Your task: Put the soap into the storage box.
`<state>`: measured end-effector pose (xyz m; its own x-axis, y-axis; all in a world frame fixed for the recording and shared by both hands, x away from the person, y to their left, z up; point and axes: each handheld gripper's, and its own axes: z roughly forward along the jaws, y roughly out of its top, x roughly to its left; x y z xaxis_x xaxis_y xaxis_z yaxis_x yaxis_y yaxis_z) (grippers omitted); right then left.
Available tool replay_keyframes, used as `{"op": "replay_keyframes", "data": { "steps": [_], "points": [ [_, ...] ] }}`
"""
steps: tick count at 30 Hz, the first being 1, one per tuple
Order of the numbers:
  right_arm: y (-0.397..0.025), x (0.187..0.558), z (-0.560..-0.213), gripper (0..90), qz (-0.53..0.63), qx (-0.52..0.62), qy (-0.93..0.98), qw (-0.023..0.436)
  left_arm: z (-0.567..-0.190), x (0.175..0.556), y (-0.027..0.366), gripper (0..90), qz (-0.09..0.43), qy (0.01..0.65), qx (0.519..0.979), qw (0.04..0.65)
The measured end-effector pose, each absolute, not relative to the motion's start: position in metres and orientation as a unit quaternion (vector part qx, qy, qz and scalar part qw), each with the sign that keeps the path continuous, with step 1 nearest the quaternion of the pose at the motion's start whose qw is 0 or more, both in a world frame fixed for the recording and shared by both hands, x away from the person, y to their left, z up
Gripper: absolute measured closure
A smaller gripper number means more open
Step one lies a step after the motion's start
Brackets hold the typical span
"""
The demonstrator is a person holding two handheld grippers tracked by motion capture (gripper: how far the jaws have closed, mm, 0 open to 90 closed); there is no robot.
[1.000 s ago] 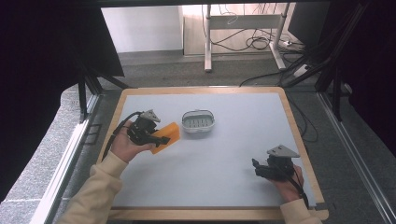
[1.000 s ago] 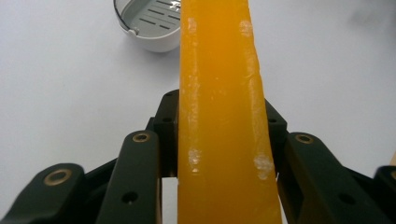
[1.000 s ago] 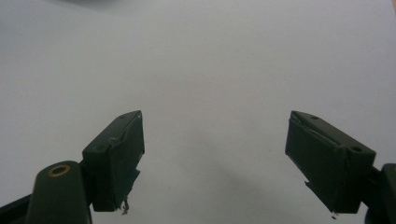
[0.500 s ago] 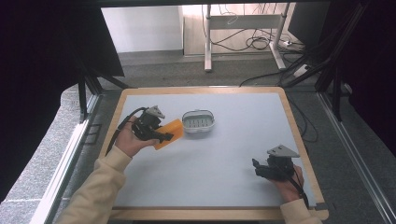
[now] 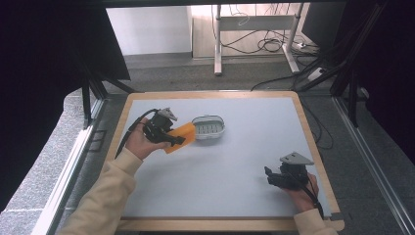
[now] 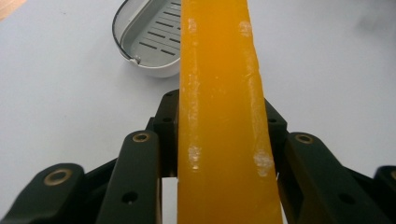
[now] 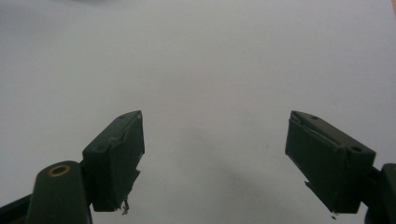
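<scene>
An orange bar of soap [image 5: 179, 137] [image 6: 219, 107] is clamped edge-up in my left gripper [image 5: 172, 139] [image 6: 219, 154], which is shut on it just left of a white oval soap dish [image 5: 209, 127] [image 6: 148, 41]. The dish has a slotted tray inside and sits on the table a little beyond the soap's far end. My right gripper [image 5: 269, 175] [image 7: 215, 158] rests low near the table's front right, open, with bare white surface between its jaws.
The white tabletop [image 5: 244, 147] has a wooden rim [image 5: 210, 94]. Dark frame posts stand at both sides. Cables [image 5: 274, 44] and a desk frame lie on the floor beyond the far edge.
My left gripper has carried the orange soap rightward and slightly farther from the person, closer to the dish. The right gripper has stayed in place.
</scene>
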<state>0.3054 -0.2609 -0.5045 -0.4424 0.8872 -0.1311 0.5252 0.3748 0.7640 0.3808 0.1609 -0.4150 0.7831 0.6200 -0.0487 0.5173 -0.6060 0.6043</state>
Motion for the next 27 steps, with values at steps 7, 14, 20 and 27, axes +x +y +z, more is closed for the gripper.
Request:
{"op": "replay_keyframes", "data": {
  "steps": [7, 14, 20, 27],
  "points": [
    [-0.261, 0.305, -0.504, 20.0, 0.33, 0.452, 0.782, 0.274, -0.42, 0.39, 0.162, 62.0, 0.082, 0.321, 0.888, 0.319],
    [-0.261, 0.305, -0.504, 20.0, 0.33, 0.451, 0.783, 0.275, -0.422, 0.397, 0.16, 62.0, 0.084, 0.322, 0.889, 0.316],
    [-0.261, 0.305, -0.505, 20.0, 0.329, 0.451, 0.783, 0.274, -0.42, 0.402, 0.158, 62.0, 0.082, 0.319, 0.889, 0.316],
    [-0.262, 0.305, -0.505, 20.0, 0.328, 0.452, 0.782, 0.275, -0.421, 0.407, 0.156, 62.0, 0.083, 0.32, 0.889, 0.316]
  ]
}}
